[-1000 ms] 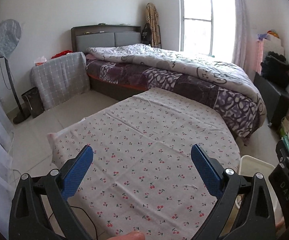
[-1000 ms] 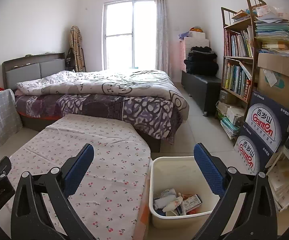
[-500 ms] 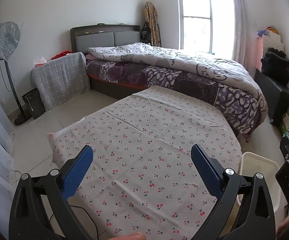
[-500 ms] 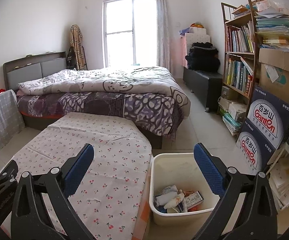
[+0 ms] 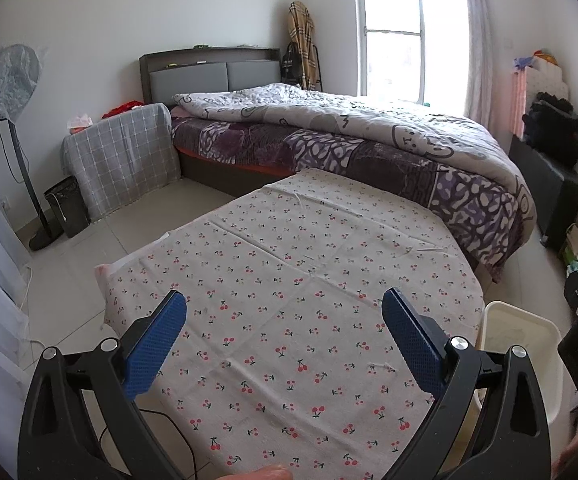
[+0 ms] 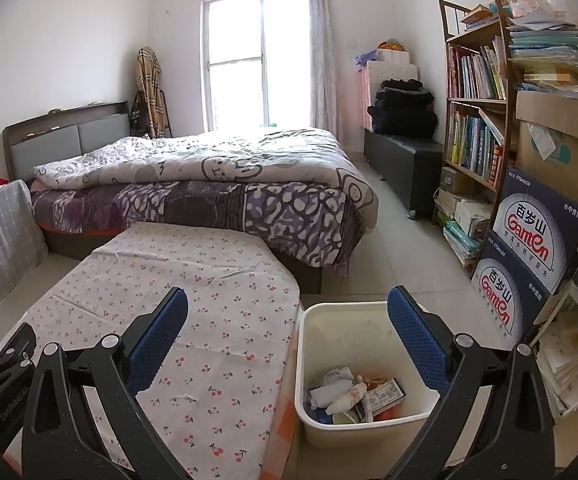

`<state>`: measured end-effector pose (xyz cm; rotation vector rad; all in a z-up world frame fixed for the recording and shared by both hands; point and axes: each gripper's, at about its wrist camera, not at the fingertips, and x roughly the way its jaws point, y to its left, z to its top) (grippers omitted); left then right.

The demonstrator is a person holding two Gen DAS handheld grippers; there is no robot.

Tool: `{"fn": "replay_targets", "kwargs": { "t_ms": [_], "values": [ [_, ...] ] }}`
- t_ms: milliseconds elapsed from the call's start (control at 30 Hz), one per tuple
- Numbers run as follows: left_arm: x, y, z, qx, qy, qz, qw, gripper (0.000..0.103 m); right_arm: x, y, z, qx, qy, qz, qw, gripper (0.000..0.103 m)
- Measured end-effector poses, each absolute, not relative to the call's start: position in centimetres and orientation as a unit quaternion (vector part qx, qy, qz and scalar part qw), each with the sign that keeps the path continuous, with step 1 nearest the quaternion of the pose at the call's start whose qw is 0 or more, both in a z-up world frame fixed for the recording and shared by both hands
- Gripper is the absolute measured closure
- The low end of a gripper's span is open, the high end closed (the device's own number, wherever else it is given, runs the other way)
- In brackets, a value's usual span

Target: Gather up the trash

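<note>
Beside the cherry-print table, a white bin holds crumpled trash.

At lower right of the right wrist view, the cream bin looks smooth matt plastic, holding crumpled paper and wrappers. The cherry-print tablecloth is creased woven cloth. The right gripper's fingertips carry blue textured pads.
</note>
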<state>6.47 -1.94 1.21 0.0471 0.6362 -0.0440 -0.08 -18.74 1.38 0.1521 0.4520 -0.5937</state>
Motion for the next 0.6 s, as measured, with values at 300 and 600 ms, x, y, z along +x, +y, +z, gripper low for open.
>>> {"fn": "replay_targets", "kwargs": {
  "t_ms": [300, 600],
  "values": [
    [6.60, -1.81, 1.10, 0.022, 0.314, -0.020, 0.949, 0.008, 0.02, -18.68, 1.27, 0.073, 0.223, -0.289, 0.928, 0.007],
    [6.54, -1.79, 1.07, 0.022, 0.314, -0.020, 0.949, 0.008, -0.02, -18.62, 1.02, 0.069, 0.227, -0.283, 0.929, 0.007]
  ]
}}
